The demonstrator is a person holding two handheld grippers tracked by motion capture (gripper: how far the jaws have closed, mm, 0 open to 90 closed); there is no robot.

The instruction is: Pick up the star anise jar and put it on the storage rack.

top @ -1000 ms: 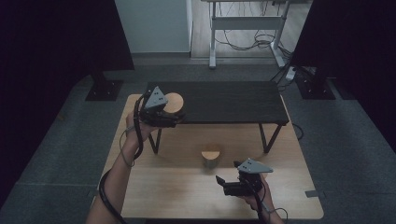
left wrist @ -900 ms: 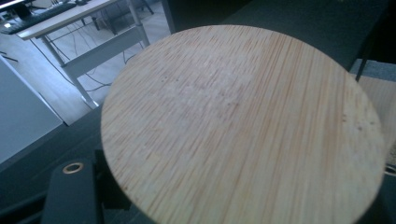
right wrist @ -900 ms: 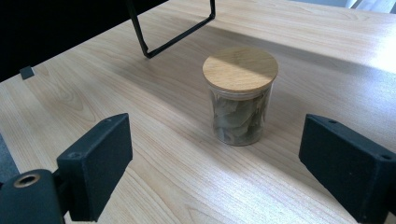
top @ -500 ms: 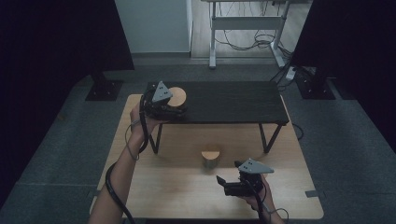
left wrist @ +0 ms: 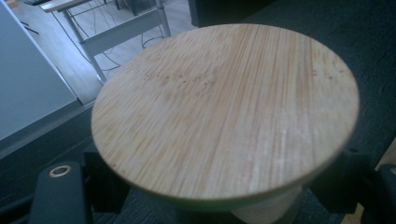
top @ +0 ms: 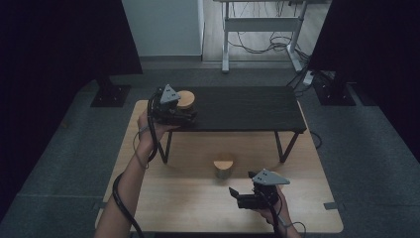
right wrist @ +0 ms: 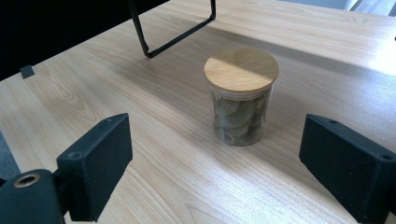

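A glass jar with a round bamboo lid point(top: 186, 97) point(left wrist: 224, 107) stands on the left end of the black shelf point(top: 247, 106). My left gripper point(top: 185, 111) point(left wrist: 224, 184) is around its body. Its jaws have just been opening and now stand a little off the glass on both sides. A second jar point(top: 224, 167) point(right wrist: 240, 100), holding dried leaves under the same kind of lid, stands on the wooden table point(top: 198, 208) in front of the shelf. My right gripper point(top: 236, 196) point(right wrist: 215, 163) is open near the table's front edge, pointing at that jar from a short way off.
The shelf rests on thin black wire legs point(right wrist: 154, 44) over the back half of the table. A white desk frame point(top: 257, 29) with cables stands on the floor behind. Dark curtains flank both sides.
The left hand has carried its jar slightly farther back onto the shelf's left end. The right gripper and the leaf jar have stayed put.
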